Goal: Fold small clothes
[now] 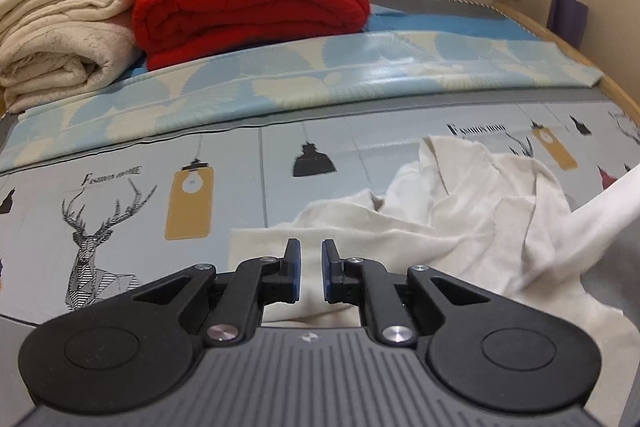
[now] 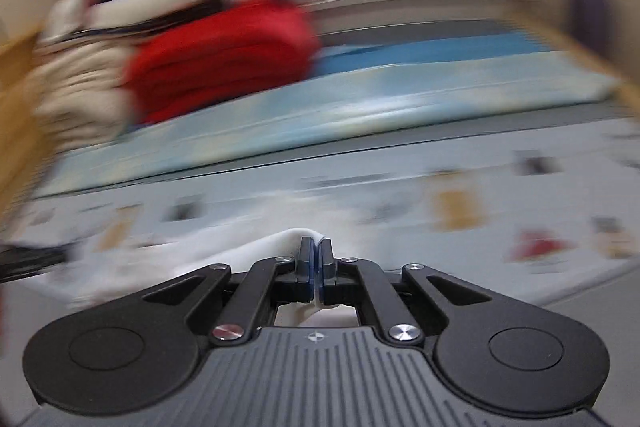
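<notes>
While the left gripper [image 1: 311, 259] gapes above the white garment [image 1: 460, 211]; right gripper [image 2: 316, 259] seemingly pinches its edge.

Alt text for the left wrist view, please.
The left tongs, open, hover over a crumpled white garment lying on a printed mat. Behind, a folded red quilt sits beside cream blankets.
</notes>
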The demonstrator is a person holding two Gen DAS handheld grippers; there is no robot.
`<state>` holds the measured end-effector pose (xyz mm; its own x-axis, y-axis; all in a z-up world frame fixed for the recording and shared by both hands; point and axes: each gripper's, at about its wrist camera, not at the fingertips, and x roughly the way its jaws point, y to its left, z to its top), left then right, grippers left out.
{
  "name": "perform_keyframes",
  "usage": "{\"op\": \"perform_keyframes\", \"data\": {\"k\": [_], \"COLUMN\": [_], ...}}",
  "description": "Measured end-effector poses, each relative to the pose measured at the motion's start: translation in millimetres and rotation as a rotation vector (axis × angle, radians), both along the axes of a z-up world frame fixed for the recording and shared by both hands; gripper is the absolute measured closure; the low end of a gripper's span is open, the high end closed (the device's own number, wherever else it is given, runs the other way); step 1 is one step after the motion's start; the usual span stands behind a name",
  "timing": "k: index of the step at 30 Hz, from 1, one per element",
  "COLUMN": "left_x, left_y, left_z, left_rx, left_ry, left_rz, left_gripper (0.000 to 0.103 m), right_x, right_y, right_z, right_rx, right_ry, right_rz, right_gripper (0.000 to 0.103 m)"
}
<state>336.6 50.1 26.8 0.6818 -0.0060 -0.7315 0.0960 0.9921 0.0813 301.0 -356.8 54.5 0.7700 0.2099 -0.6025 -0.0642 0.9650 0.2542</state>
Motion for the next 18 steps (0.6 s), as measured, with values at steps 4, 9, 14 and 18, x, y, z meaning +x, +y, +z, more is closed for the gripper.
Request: {"op": "perform_keyframes", "data": {"k": [4, 9, 14, 18], "left_x": [0, 3, 6, 12], "left_y": [-20, -45, -64, -62], "left_z": [-5, -15, -26, -34], "left_rx": [0.001, -0.011, -0.024, -0.043], "left_ry": [0.005, 0.03, 0.059, 0.1], "left_rz": [-0.045, -0.083, -0.123, -0.129], "left_gripper": [0.091, 0.091, 0.091, 0.09], "right_x": [9, 9, 6, 1], "right_y": [-95, -162, -205, -228], "right_z": [-25, -43, -47, -65], "right_rx": [-0.107, -0.213, -0.29, -0.29], "right_ry": [0.084, 0.058, -0.026, 0.049], "right_rz": [-0.279, -0.536, -0.81, -0.909], "right_gripper": [0.102, 0.102, 0.102, 0.097]}}
